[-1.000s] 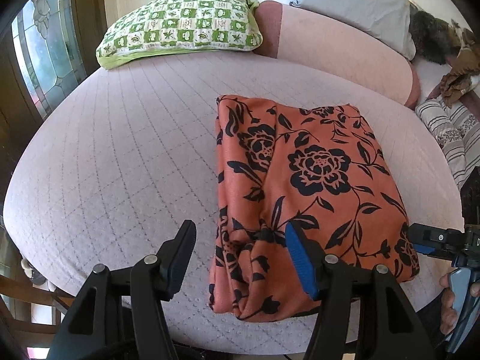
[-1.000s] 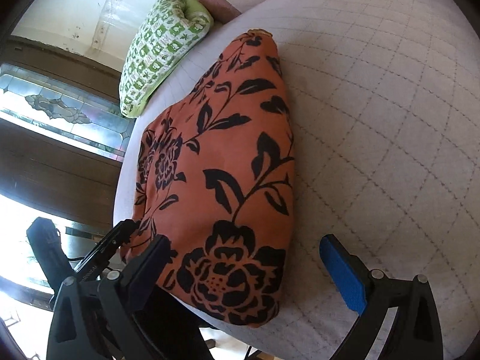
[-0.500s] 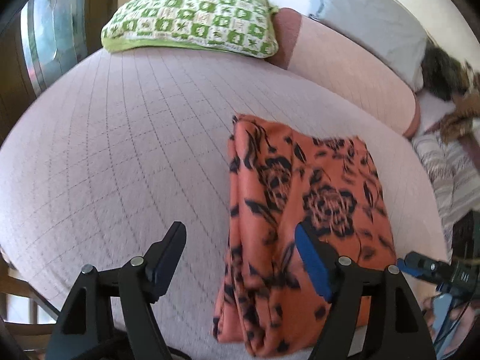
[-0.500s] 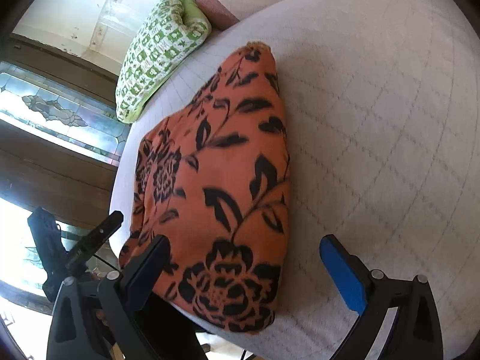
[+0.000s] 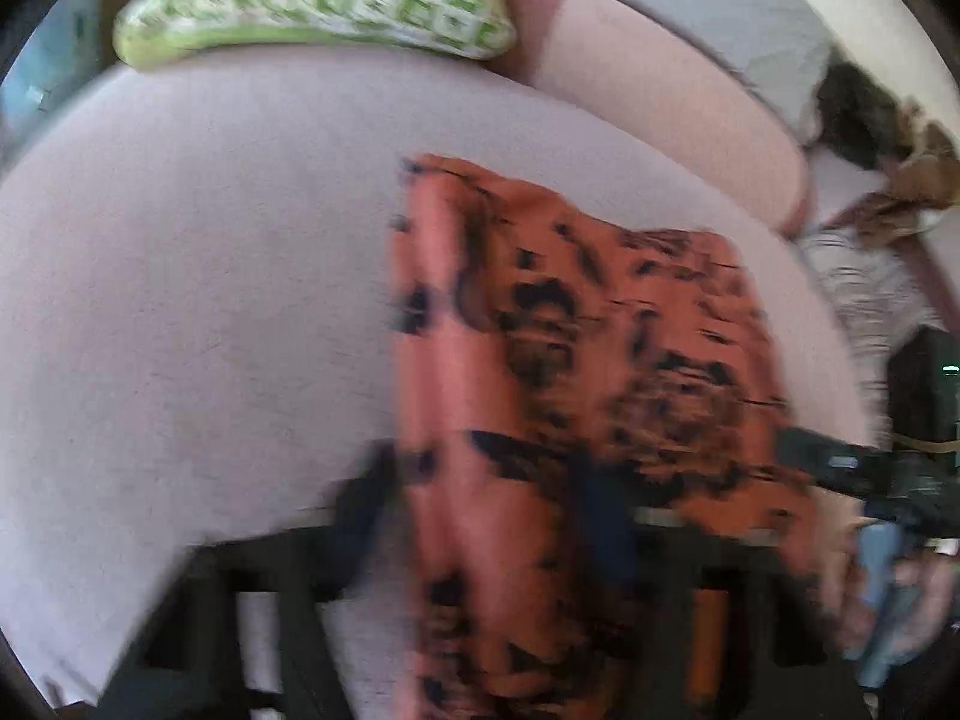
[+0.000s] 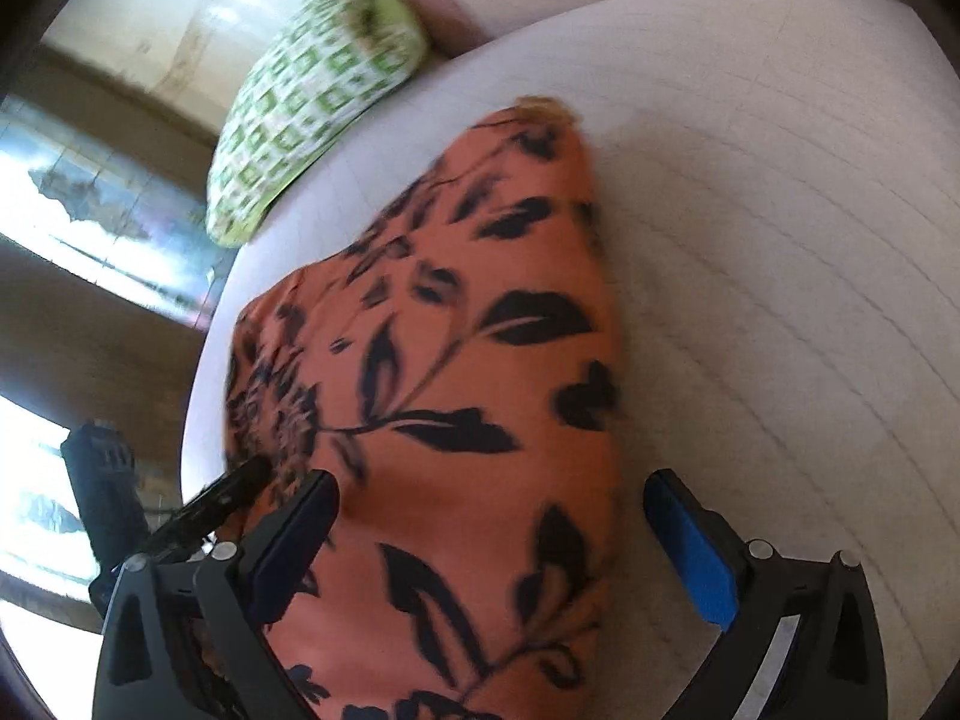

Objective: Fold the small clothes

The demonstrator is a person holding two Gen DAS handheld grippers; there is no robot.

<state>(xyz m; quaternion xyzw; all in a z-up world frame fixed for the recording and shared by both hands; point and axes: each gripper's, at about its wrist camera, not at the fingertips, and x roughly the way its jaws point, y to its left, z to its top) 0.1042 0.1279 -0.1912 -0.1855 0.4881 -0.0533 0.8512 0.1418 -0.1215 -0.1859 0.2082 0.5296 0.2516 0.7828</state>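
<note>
The left hand-held gripper (image 5: 480,504), jaws closing, and the right hand-held gripper (image 6: 489,531), jaws wide apart, each straddle a near edge of the folded orange floral garment (image 6: 456,372) lying on the quilted bed (image 5: 198,276).

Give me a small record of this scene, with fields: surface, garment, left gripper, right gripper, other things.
surface: pale quilted bed cover
garment: orange cloth with black flowers, folded, lying flat on the cover
left gripper: blurred; jaws closing, near left edge of the cloth between them
right gripper: open wide, astride the near right part of the cloth, pads not pressing it
other things: green and white pillow at the far side; pink bolster beside it
</note>
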